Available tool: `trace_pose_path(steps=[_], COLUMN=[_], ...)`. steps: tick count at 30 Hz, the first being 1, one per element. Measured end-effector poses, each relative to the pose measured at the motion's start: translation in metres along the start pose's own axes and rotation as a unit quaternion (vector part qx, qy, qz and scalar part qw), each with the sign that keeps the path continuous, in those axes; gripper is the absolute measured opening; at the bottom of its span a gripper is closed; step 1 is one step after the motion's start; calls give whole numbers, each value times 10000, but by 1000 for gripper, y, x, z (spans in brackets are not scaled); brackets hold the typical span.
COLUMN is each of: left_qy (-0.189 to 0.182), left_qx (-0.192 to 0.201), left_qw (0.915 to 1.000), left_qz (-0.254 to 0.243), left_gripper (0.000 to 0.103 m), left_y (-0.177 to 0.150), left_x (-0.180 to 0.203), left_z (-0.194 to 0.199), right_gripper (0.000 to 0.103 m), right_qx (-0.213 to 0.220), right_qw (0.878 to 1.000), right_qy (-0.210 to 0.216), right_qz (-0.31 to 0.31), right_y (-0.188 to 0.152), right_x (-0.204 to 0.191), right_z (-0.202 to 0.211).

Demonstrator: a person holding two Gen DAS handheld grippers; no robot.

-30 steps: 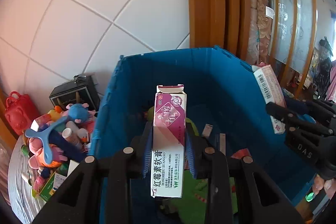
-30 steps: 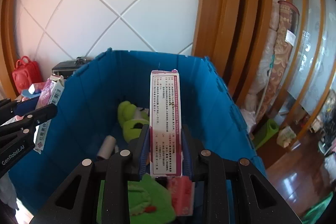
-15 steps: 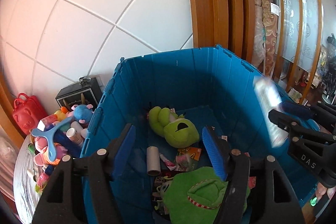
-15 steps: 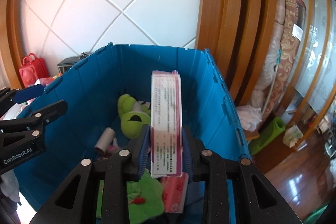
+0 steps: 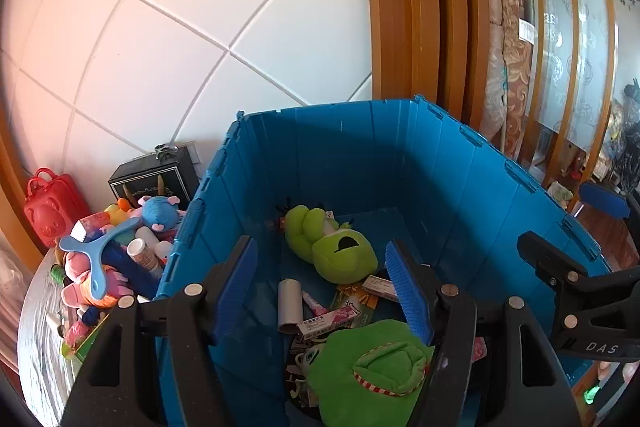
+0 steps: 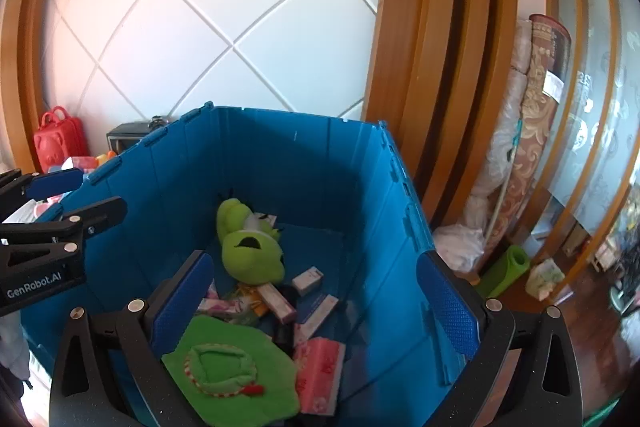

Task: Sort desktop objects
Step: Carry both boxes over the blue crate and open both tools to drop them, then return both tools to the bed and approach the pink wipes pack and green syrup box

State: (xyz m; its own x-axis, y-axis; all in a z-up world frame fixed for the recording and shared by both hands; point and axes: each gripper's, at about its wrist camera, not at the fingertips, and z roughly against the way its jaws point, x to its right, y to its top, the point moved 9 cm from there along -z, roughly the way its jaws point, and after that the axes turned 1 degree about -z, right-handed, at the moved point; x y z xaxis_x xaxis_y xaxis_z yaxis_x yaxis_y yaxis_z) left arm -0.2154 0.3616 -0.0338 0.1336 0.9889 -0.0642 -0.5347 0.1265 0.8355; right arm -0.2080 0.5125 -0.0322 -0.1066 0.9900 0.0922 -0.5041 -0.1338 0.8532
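Two claws hang over the blue bin (image 6: pixel 256 163), both with nothing in them. Left claw (image 5: pixel 326 291) sits partway open, blue pads apart with only the bin's contents showing through the gap. Right claw (image 6: pixel 316 303) is swinging open, jaws spread wide, nothing between them. Down in the bin: a green plush (image 6: pixel 250 251) toward the far side, a flat green plush (image 6: pixel 236 367) at the near side, and pink-and-white boxes (image 6: pixel 280 303) scattered between them, plus a pink pack (image 6: pixel 320 371) near right. Left of the bin, a toy pile (image 5: pixel 108 255) sits on the worktop (image 5: pixel 40 339).
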Motion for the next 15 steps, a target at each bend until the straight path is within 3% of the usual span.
trace_pose_path(steps=[8, 15], left_qy=[310, 757], left_qx=[580, 805], left_qw=[9976, 9917], left_qz=[228, 660], left_gripper=[66, 66], left_y=[-4, -17], left_x=[-29, -84], left_z=[37, 73], right_gripper=[103, 103], right_qx=[407, 805], right_qw=[9985, 9911], right_qy=[302, 1042], right_qz=[-185, -203], right_y=[5, 17], right_x=[-13, -61], right_z=[15, 24])
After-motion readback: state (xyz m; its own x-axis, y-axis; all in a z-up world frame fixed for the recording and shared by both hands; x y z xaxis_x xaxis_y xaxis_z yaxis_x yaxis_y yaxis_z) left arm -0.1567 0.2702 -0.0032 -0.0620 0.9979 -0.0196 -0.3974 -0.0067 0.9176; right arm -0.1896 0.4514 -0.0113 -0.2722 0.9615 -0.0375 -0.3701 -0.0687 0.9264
